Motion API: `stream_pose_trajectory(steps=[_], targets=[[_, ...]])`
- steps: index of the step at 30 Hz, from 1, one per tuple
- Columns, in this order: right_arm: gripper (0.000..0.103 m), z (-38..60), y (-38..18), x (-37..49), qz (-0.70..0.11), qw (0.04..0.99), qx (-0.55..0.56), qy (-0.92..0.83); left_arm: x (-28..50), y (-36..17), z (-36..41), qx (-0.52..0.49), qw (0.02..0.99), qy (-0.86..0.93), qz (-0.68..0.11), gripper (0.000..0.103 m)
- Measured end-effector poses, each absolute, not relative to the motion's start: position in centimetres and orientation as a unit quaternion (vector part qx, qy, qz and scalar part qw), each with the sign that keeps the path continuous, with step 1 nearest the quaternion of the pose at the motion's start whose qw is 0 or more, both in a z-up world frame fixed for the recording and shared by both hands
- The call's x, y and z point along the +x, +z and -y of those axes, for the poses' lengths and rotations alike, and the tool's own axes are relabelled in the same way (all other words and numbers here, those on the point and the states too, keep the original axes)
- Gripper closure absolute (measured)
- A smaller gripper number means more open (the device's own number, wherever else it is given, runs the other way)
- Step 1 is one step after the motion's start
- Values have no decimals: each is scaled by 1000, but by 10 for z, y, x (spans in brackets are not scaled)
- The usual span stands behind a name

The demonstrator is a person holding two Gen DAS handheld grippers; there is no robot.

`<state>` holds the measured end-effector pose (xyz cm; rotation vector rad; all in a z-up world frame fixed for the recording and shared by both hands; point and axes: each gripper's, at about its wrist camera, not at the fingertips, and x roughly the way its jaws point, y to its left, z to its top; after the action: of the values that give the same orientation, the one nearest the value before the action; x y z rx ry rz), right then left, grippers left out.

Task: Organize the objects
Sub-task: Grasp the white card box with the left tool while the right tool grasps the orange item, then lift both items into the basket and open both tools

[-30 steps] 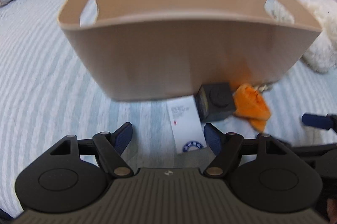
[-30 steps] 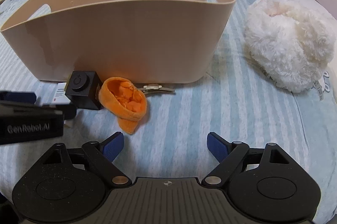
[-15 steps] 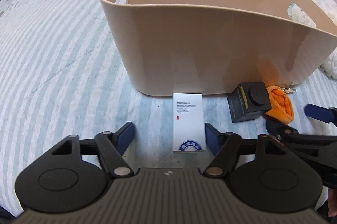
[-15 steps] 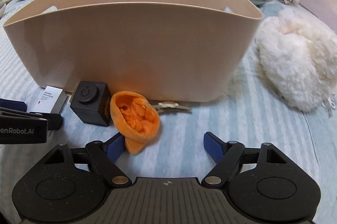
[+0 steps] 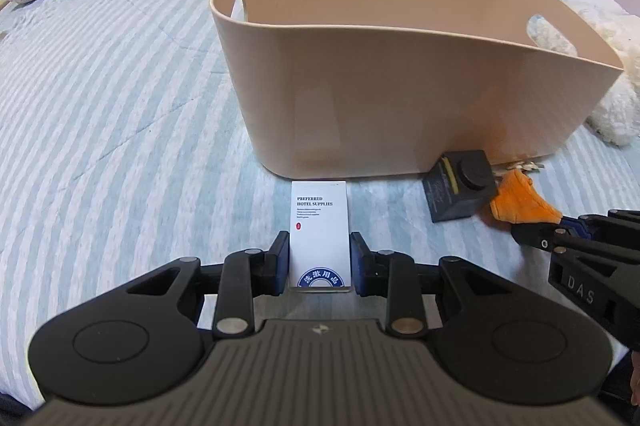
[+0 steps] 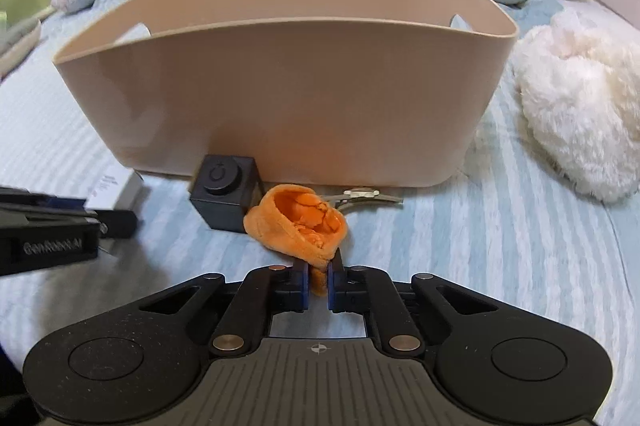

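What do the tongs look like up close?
Both tongs, left and right, are matte black plastic with round discs, a ribbed grey middle, brass-coloured pins and blue finger pads. White "GenRobot.AI" lettering runs along the left one's side. No cables or sleeves show.

The tall beige bin (image 5: 400,113) is blocking the way ahead, its open top standing free for entry from above. The black cube (image 6: 224,191), metal clip (image 6: 362,194) and fluffy white toy (image 6: 576,121) are crowding its base; striped bed (image 5: 112,97) is lying open on the left.
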<state>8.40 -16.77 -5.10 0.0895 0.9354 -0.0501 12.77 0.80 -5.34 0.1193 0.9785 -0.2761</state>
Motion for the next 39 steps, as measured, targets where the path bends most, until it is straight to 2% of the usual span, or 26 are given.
stream_pose_trajectory(steps=[26, 39], targets=[[95, 176, 38, 35, -353, 931, 90, -14, 90, 21, -27, 41, 909, -162, -382, 71], [95, 189, 87, 58, -288, 953, 89, -21, 113, 53, -26, 21, 930, -157, -332, 71]])
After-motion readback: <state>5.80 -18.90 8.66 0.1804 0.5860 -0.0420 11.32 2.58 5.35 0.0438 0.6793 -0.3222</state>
